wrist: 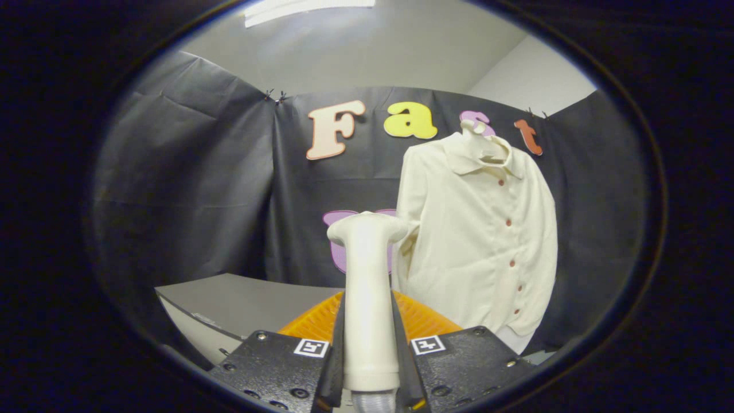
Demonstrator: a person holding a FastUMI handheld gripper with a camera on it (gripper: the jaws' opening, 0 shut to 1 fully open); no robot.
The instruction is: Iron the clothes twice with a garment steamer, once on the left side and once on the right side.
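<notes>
Gripper (370, 338) fingers clamped on the white garment steamer (367, 287) handle, steamer upright with its head just left of the cream button-up shirt (481, 241) hanging on a hanger (479, 140) at the far right, grey table (241, 301) near left.

Matt plastic steamer (368, 298), smooth cloth shirt (481, 241), matt table (241, 301)

Gripper (370, 344) upright, fingers (335, 355) clamped on steamer handle (367, 298) from both sides
</notes>
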